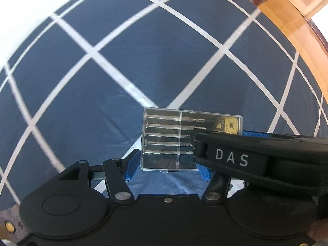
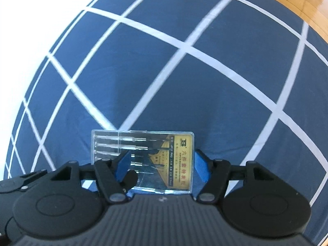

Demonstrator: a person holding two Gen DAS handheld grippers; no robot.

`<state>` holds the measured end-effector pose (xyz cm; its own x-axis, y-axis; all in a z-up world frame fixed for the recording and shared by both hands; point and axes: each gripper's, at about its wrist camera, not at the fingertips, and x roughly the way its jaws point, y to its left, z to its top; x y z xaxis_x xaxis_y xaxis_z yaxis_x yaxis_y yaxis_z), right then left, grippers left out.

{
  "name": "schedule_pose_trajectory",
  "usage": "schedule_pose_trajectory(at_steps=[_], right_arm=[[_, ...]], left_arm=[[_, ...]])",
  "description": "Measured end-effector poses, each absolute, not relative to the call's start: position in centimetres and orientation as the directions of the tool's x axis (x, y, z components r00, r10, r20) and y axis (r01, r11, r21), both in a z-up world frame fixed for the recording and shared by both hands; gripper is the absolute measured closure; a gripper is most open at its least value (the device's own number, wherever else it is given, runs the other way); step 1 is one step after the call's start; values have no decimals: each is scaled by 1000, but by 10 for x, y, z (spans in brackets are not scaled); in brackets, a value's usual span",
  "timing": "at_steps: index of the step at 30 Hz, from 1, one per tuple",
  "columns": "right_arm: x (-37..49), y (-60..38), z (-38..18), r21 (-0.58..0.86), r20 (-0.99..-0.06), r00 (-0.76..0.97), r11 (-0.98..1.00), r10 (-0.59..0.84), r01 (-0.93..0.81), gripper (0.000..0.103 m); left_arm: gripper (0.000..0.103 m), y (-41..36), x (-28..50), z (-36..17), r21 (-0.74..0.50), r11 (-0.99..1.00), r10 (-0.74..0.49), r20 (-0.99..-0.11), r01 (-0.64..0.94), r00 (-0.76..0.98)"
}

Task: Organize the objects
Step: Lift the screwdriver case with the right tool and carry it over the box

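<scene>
A clear plastic case of small screwdrivers (image 1: 166, 139) with a yellow label at one end is held in the air above a bed. My left gripper (image 1: 167, 166) has its blue fingers (image 1: 131, 168) closed on the case's clear end. My right gripper (image 2: 161, 169) has its blue fingers (image 2: 202, 168) closed on the labelled end of the case (image 2: 164, 162). The right gripper's black body marked DAS (image 1: 256, 155) crosses the left wrist view and hides part of the case.
A navy bedsheet with a white grid pattern (image 1: 164, 61) fills both views below the case (image 2: 184, 82). A wooden floor (image 1: 287, 20) lies past the bed's far right edge, also in the right wrist view (image 2: 297, 0).
</scene>
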<state>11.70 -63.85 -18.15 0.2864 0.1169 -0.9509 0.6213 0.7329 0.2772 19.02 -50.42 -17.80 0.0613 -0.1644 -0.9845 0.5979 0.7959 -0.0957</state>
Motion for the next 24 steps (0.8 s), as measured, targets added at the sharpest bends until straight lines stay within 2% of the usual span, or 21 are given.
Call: schedule_pose_trajectory(at_steps=[24], right_arm=[[120,-508,-100,335,-906,372,882,204,331,37]], left_arm=[[45,-357,151,-91,-41,943,-126,-963,329,240]])
